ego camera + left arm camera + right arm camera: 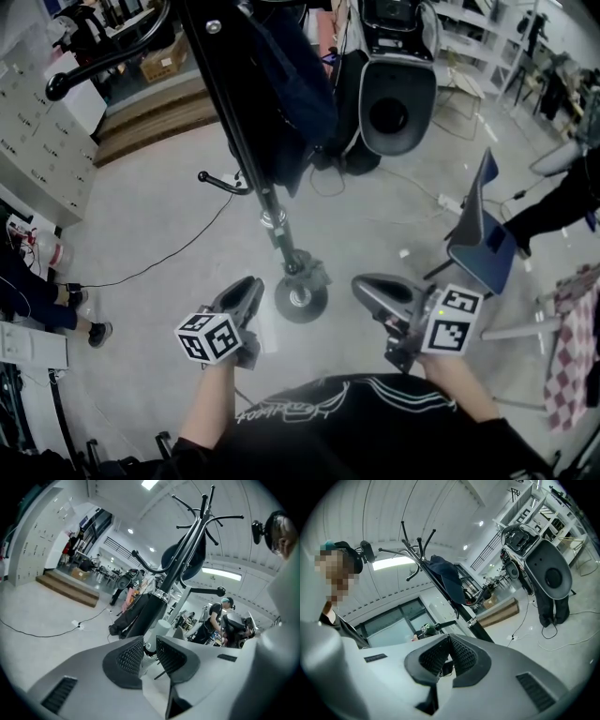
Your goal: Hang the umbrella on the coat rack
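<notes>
The umbrella [298, 89] looks to be hanging already on the coat rack [266, 204], a dark folded bundle lying along the far, upper stretch of the pole, well away from both grippers down near the base. Your left gripper [247, 287] has its jaws released with only the pole's foot showing through the gap, and your right gripper [364, 284] has its jaws clenched on nothing. If you must reseat it, expect light weight, slippery loose cloth and a stiff shaft, so grip the handle, not the fabric.
</notes>
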The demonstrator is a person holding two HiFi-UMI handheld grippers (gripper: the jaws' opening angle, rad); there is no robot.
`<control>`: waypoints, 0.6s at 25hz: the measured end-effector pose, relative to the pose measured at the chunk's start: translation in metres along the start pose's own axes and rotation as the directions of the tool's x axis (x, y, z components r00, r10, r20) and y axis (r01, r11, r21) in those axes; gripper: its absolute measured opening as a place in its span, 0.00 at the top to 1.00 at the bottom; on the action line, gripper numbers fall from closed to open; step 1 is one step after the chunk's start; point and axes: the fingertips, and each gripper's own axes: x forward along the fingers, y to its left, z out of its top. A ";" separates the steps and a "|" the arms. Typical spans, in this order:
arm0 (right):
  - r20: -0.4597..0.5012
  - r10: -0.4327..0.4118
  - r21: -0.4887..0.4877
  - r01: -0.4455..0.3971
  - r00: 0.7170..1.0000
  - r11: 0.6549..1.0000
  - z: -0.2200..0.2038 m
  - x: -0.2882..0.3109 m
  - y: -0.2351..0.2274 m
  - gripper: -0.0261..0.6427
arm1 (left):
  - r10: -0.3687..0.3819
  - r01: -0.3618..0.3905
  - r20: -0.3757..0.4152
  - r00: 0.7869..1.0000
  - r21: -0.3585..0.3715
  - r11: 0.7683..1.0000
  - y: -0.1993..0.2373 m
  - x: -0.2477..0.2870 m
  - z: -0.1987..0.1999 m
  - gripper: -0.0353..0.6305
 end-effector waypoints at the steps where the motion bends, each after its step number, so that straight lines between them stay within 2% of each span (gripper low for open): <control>1: 0.001 0.001 -0.001 -0.001 1.000 1.000 -0.001 -0.001 0.001 0.94 | -0.006 0.006 0.004 1.000 0.001 1.000 -0.004 -0.002 0.000 0.83; 7: 0.012 0.014 -0.005 -0.013 1.000 1.000 -0.006 -0.011 0.009 0.94 | -0.057 0.056 0.024 0.998 0.057 0.997 -0.042 -0.020 0.005 0.94; 11: 0.018 0.023 -0.006 -0.022 1.000 1.000 -0.012 -0.028 0.020 0.94 | -0.096 0.090 0.059 0.994 0.090 0.992 -0.075 -0.039 0.010 0.95; 15: 0.022 0.035 -0.008 -0.035 0.999 0.999 -0.018 -0.046 0.035 0.94 | -0.129 0.122 0.115 0.985 0.065 0.990 -0.110 -0.066 0.022 0.95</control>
